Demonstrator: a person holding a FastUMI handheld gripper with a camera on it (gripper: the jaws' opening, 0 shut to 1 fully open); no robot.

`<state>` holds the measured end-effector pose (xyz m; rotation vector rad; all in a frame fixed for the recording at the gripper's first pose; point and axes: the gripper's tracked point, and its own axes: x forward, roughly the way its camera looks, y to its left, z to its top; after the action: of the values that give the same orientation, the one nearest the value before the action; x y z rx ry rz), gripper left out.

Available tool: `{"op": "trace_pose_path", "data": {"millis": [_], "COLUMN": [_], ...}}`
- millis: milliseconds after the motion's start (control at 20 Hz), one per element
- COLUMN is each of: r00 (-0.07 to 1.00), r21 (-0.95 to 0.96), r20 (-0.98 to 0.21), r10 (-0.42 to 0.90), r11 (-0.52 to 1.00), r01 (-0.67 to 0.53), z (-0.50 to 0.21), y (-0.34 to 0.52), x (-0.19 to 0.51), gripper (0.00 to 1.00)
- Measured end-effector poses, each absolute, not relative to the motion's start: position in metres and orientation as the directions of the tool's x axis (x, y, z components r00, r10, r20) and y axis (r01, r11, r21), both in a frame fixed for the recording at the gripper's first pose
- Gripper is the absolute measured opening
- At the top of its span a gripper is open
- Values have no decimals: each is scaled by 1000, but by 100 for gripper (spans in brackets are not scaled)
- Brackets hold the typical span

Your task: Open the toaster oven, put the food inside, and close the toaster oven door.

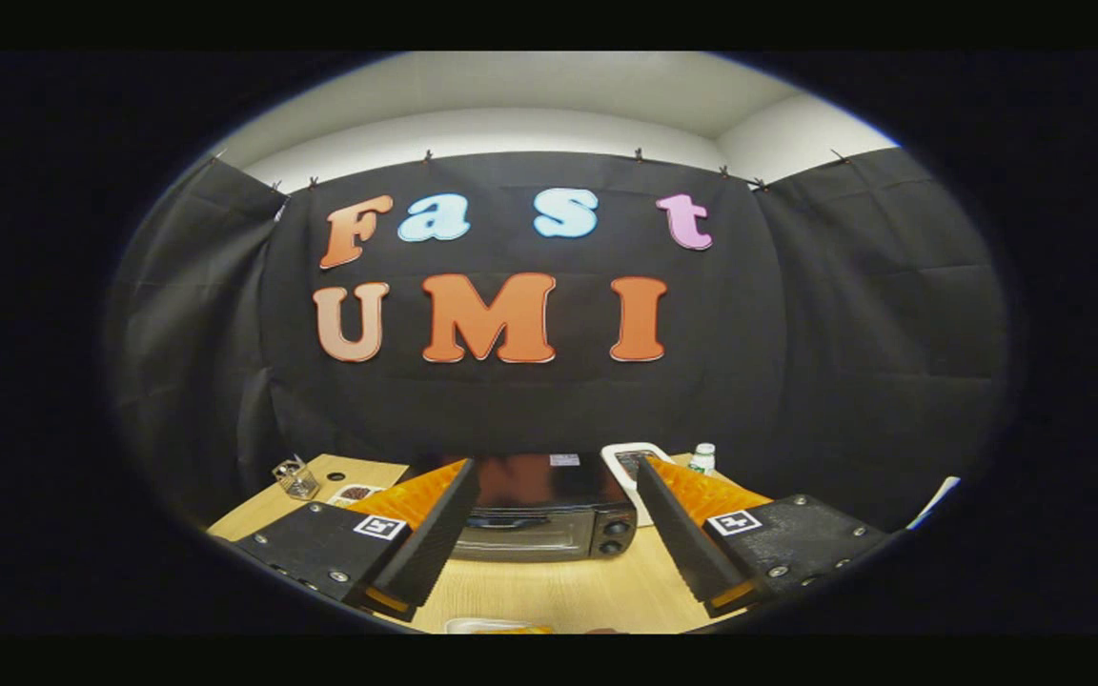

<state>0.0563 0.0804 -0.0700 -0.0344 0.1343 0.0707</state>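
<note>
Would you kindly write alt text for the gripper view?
The open tool hangs above a wooden table, its fingers framing a closed black toaster oven just beyond them. A small bottle stands behind on the right.

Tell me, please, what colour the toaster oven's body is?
Black, with a dark glass door, seen in the gripper view: the toaster oven sits on the wooden table beyond the open gripper.
</note>
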Motion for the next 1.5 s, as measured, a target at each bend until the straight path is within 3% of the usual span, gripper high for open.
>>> {"op": "trace_pose_path", "data": {"millis": [450, 900, 1500], "r00": [936, 881, 899], "r21": [-69, -45, -22], "r20": [-333, -464, -418], "r10": [118, 88, 133], "r11": [986, 991, 987], "r01": [-149, -123, -157], "z": [-174, -241, -244], "y": [141, 156, 153], "x": [121, 167, 139], "gripper": [99, 100, 100]}}
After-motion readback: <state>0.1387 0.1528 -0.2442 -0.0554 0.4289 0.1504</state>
